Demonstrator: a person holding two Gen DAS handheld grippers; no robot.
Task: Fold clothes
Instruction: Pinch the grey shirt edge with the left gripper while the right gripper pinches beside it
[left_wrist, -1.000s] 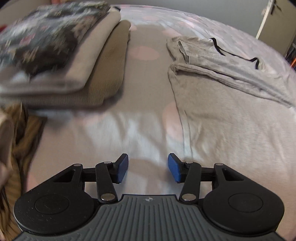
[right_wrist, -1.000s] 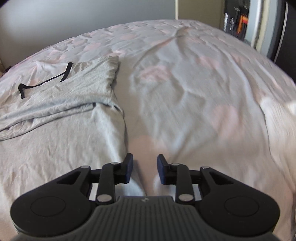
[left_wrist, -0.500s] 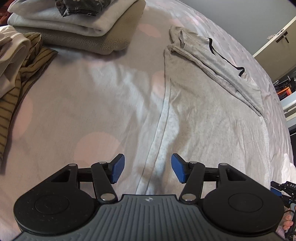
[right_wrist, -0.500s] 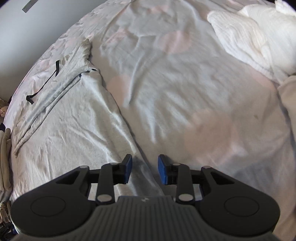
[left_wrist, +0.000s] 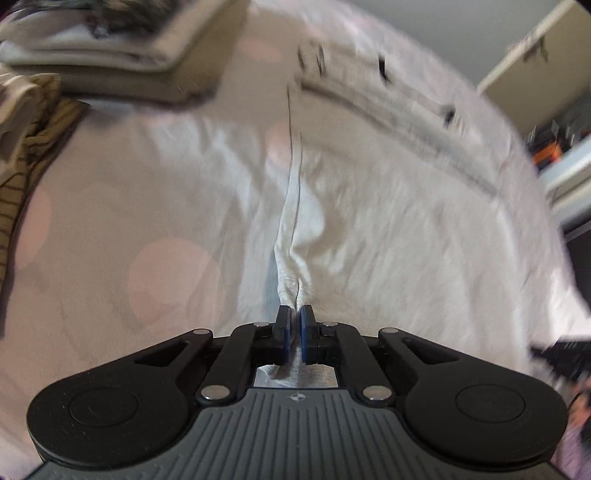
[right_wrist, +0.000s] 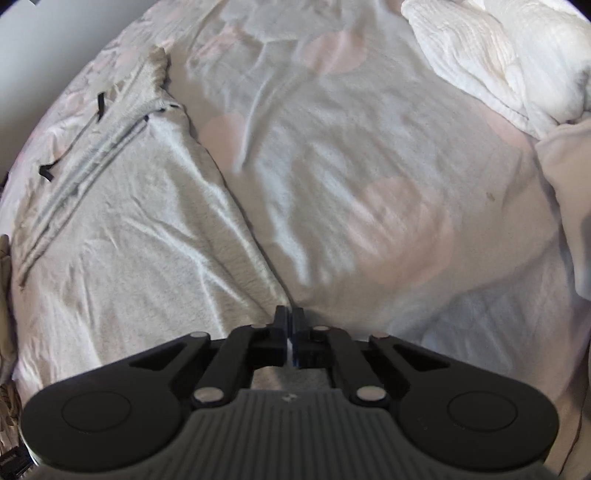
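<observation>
Step in hand, by my read: both near corners of the grey garment pinched, spread flat on the bedsheet. Next likely lifting both corners together toward the far, black-trimmed end, keeping them level. Left gripper clamped on the left side edge, fabric bunched between the blue pads. Right gripper closed tight on the right edge

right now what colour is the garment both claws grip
Light grey garment with black trim, clearest in the right wrist view.
</observation>
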